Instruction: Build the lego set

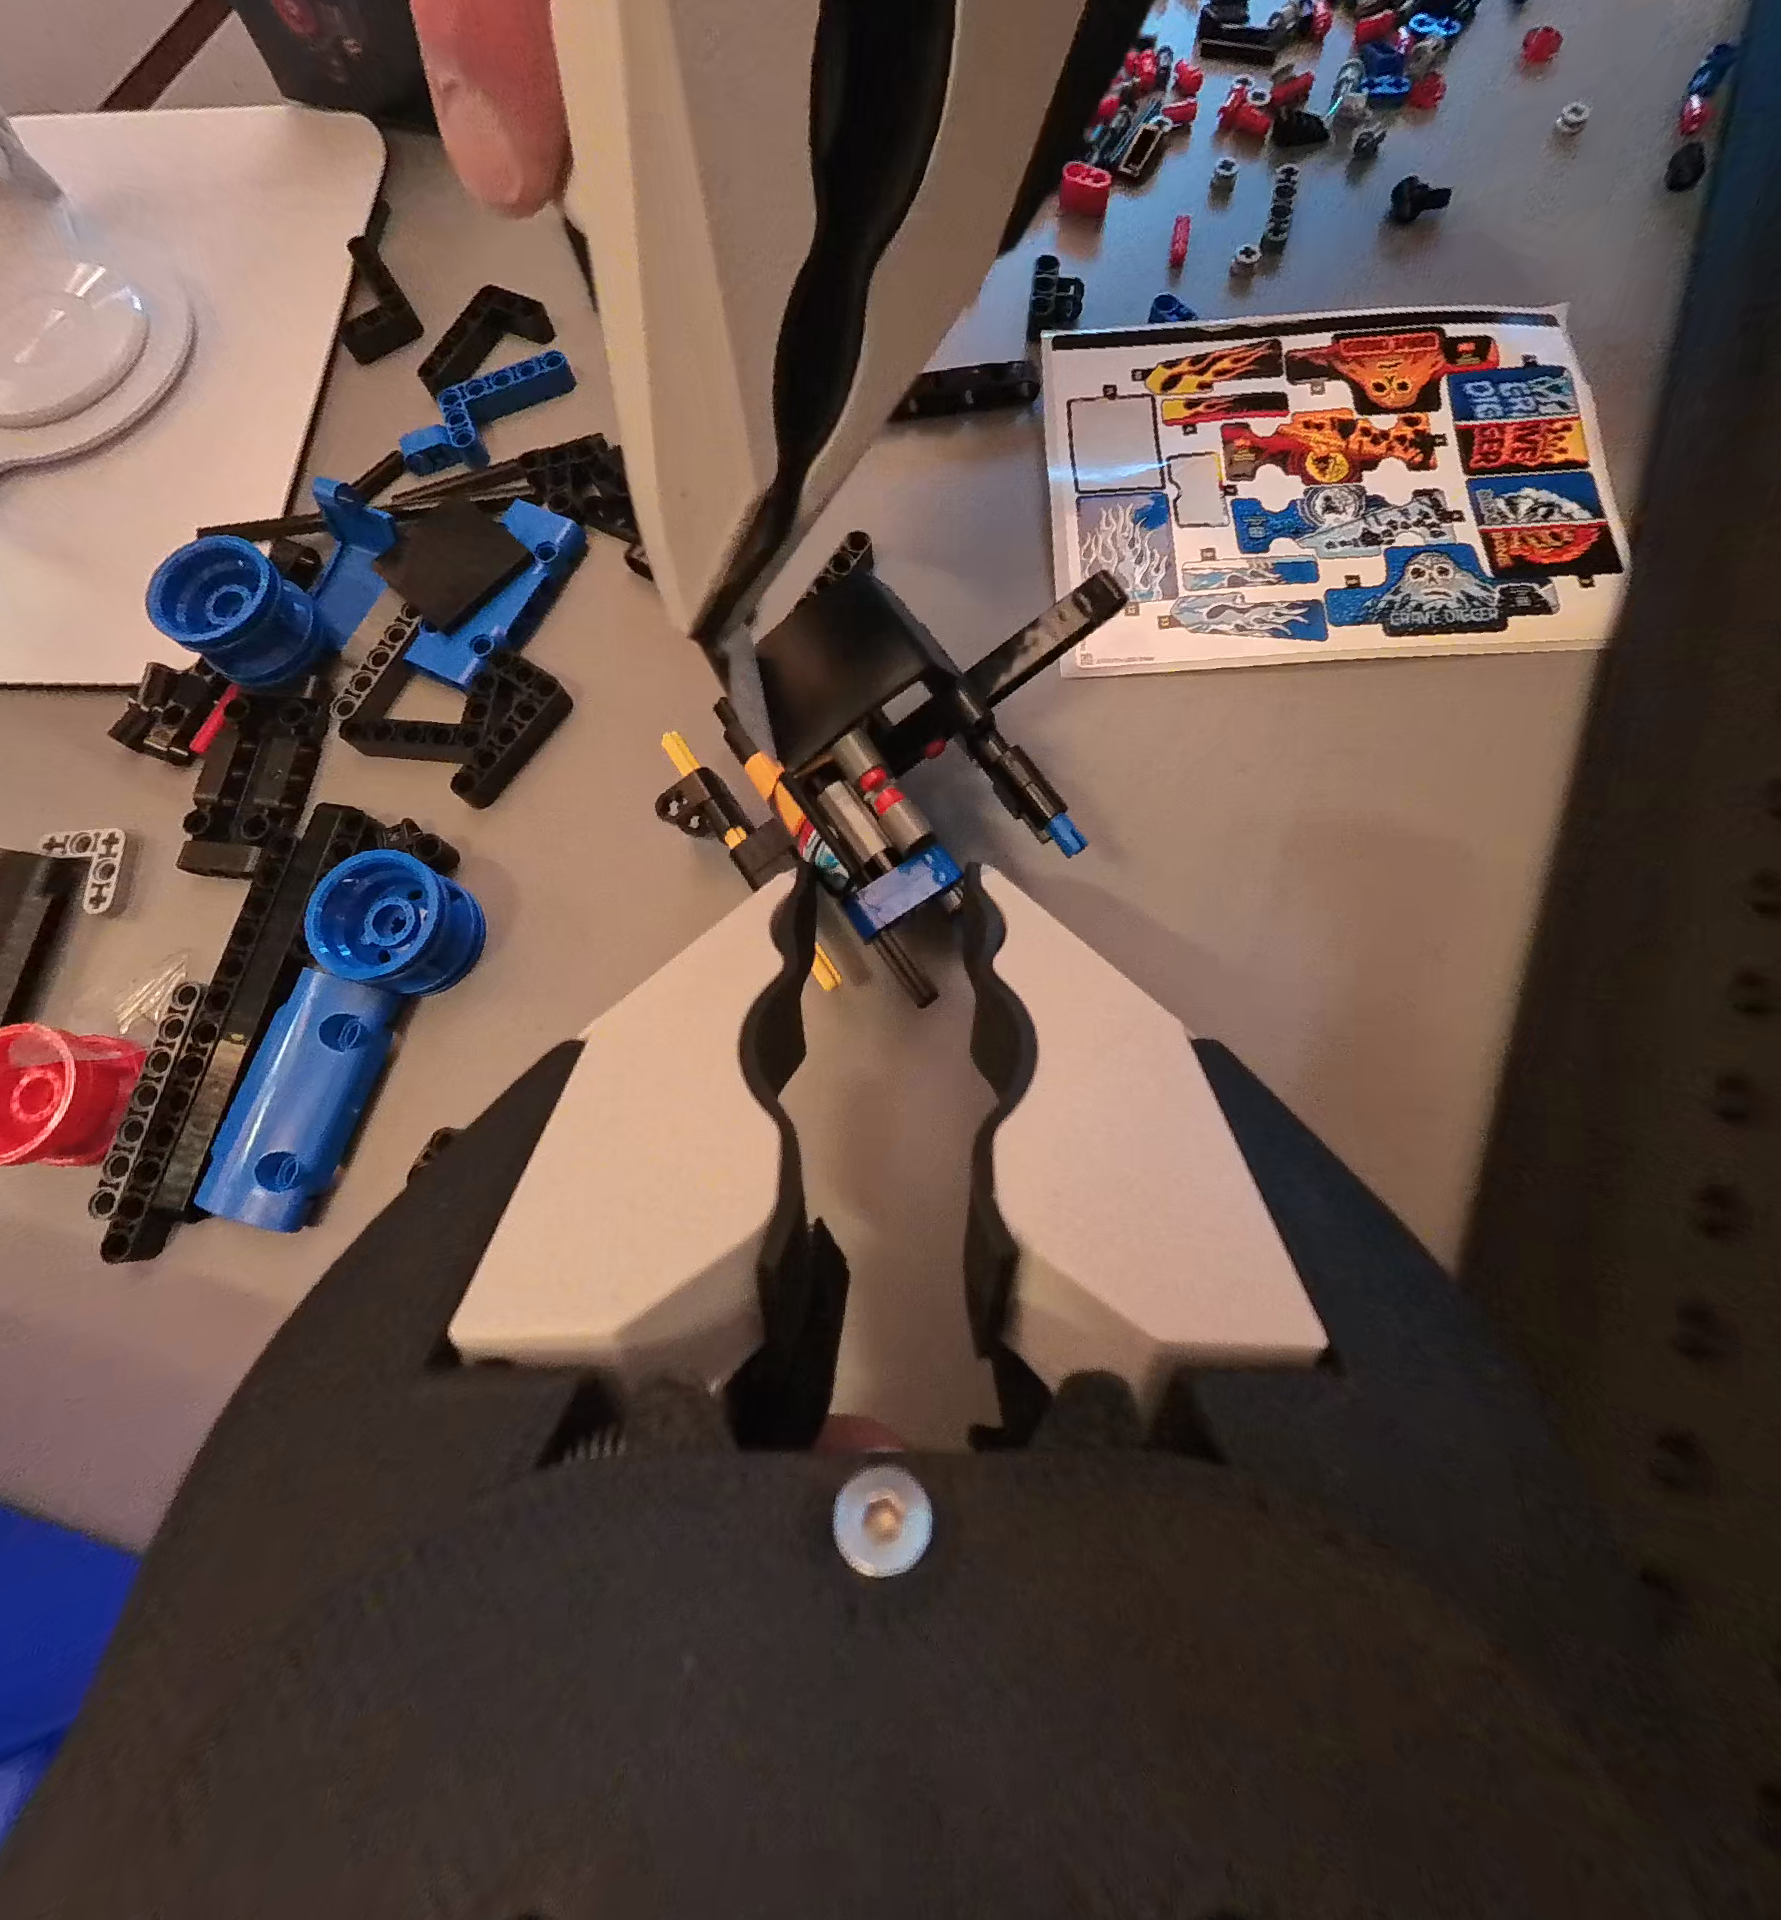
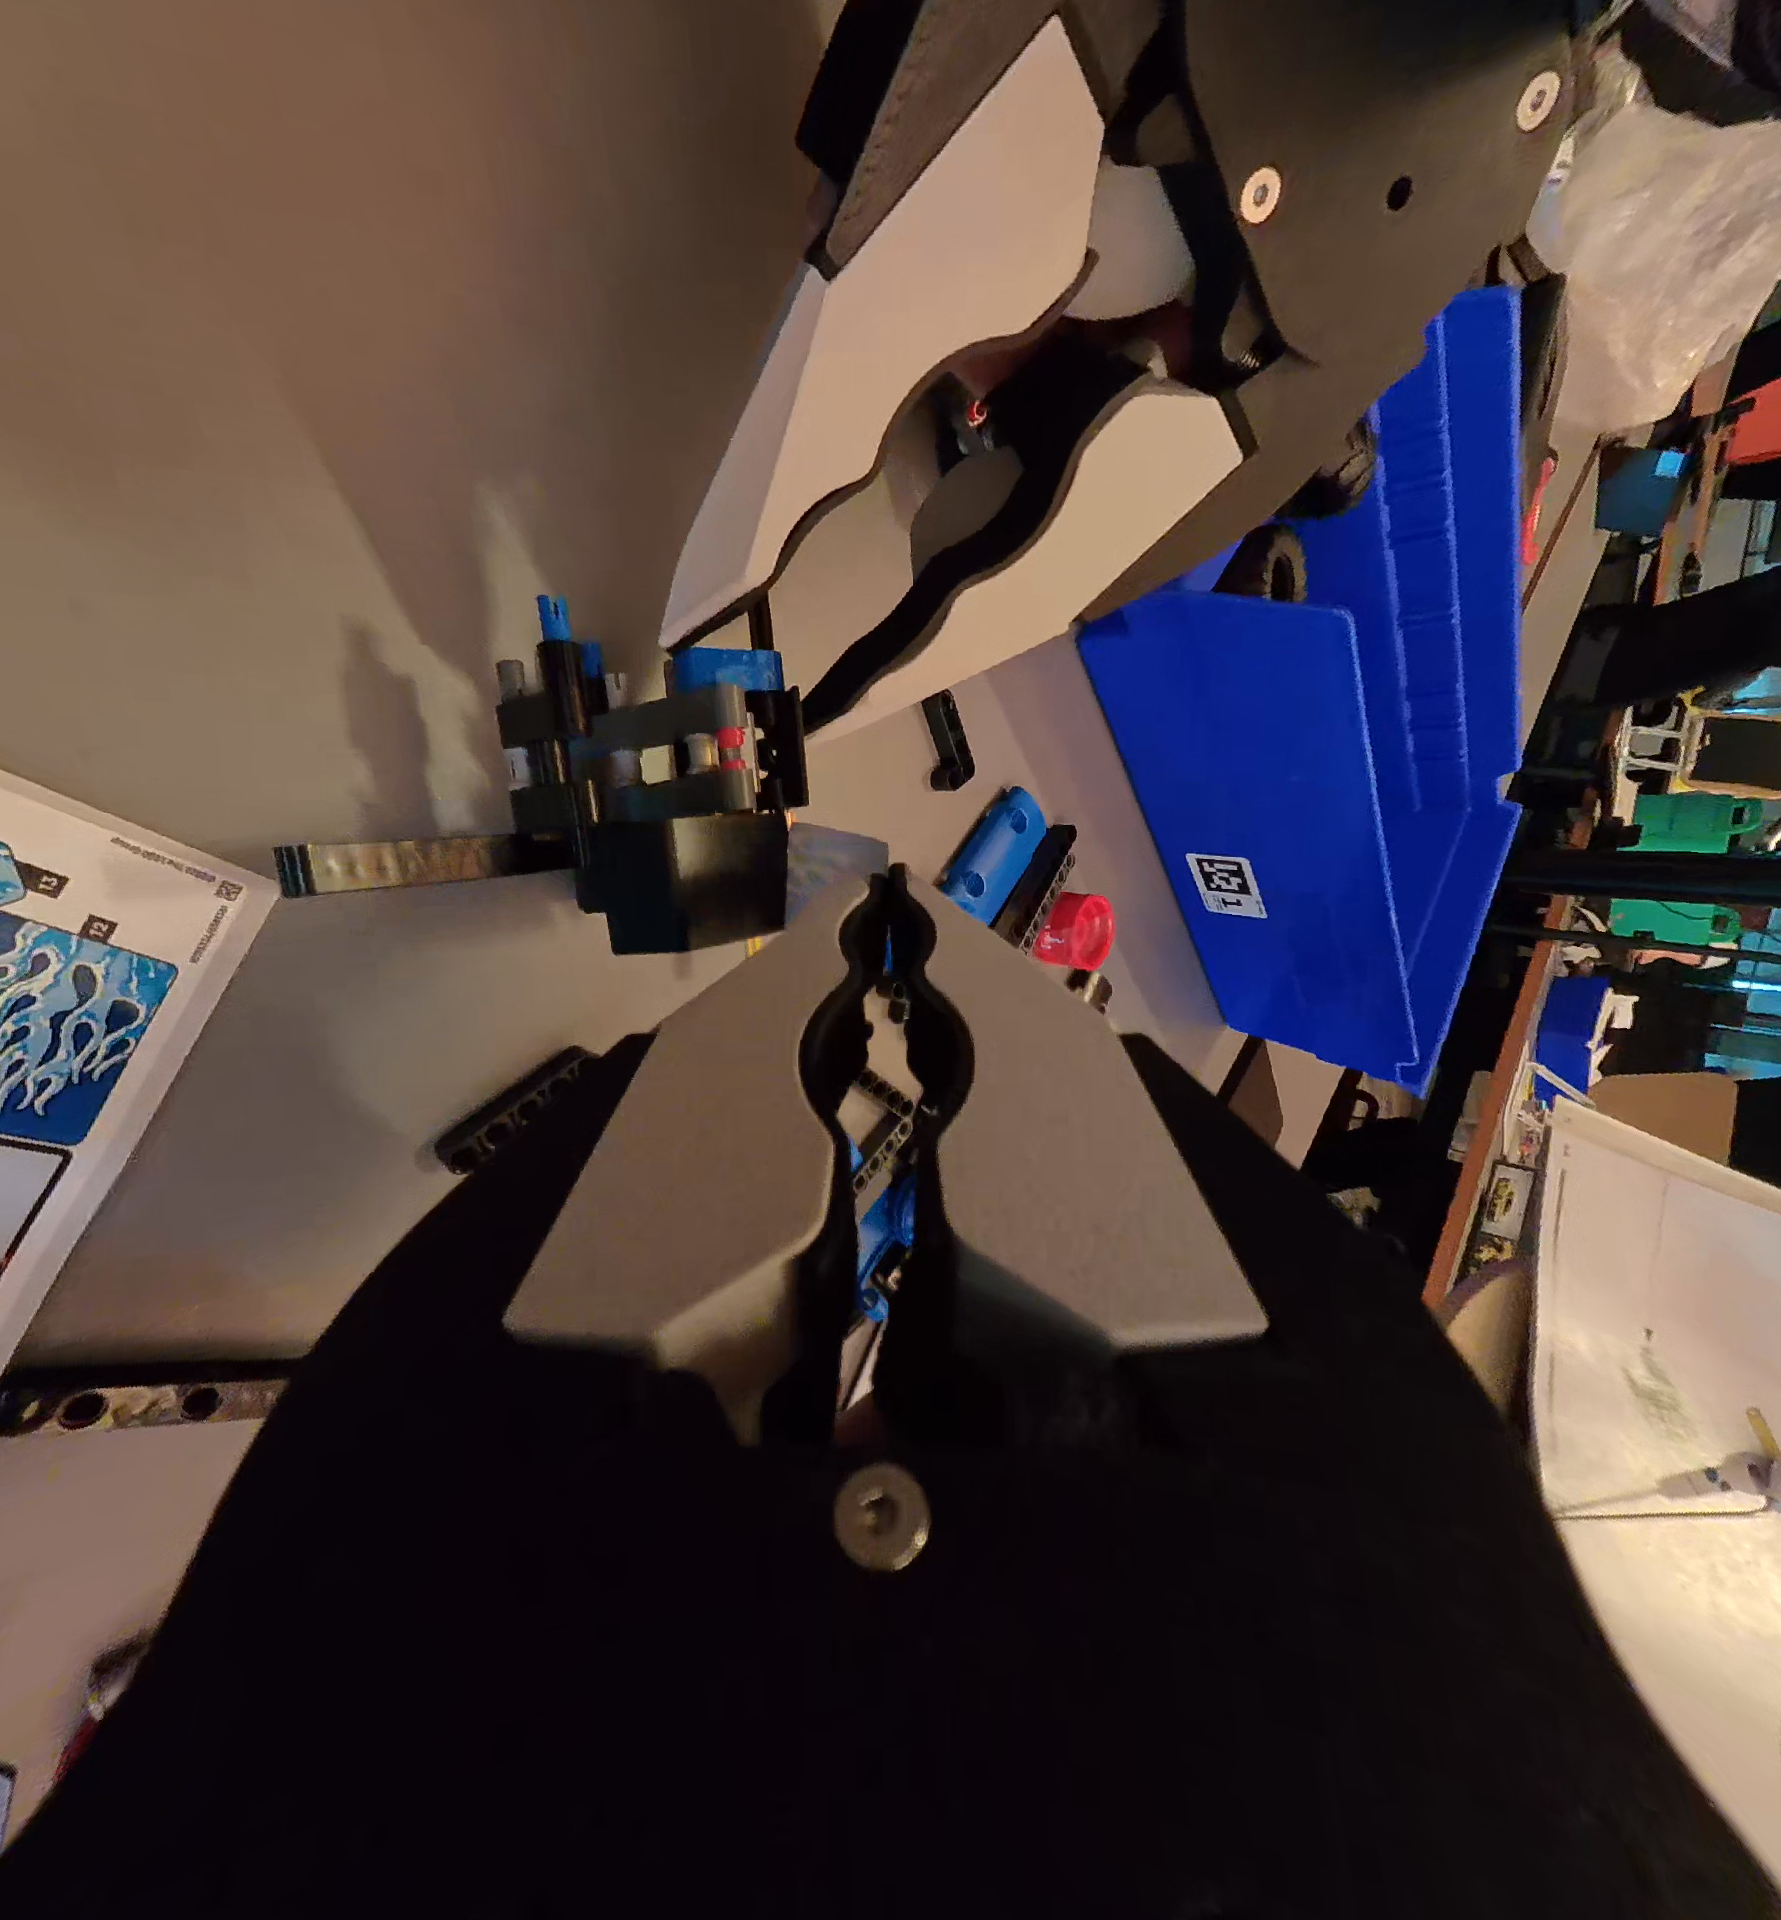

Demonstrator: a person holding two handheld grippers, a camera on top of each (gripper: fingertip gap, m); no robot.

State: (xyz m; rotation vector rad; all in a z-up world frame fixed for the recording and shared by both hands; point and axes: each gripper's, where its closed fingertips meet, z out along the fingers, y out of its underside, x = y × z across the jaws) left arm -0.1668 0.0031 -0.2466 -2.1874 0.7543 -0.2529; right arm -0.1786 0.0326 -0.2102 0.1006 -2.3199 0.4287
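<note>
A small lego assembly (image 1: 865,769) of black, grey, blue and yellow parts is held above the grey table. It has a black curved panel (image 1: 844,644) and a long black beam sticking out. My left gripper (image 1: 886,883) is shut on its blue end brick (image 1: 907,894). It also shows in the right wrist view (image 2: 751,665), reaching in from above. My right gripper (image 2: 888,883) is shut on a thin pale blue sticker (image 2: 834,847), with its tip touching the edge of the black panel (image 2: 688,883). In the left wrist view the right gripper (image 1: 725,629) comes down from the top.
A sticker sheet (image 1: 1322,488) lies at the right. Loose blue wheels, black beams and a red wheel (image 1: 325,790) lie at the left, and small parts (image 1: 1281,114) at the far right. There is also a white stand base (image 1: 55,343), a blue bin (image 2: 1333,779) and a dark perforated post (image 1: 1696,935). My hands' fingertips stand some 5 centimetres from each other.
</note>
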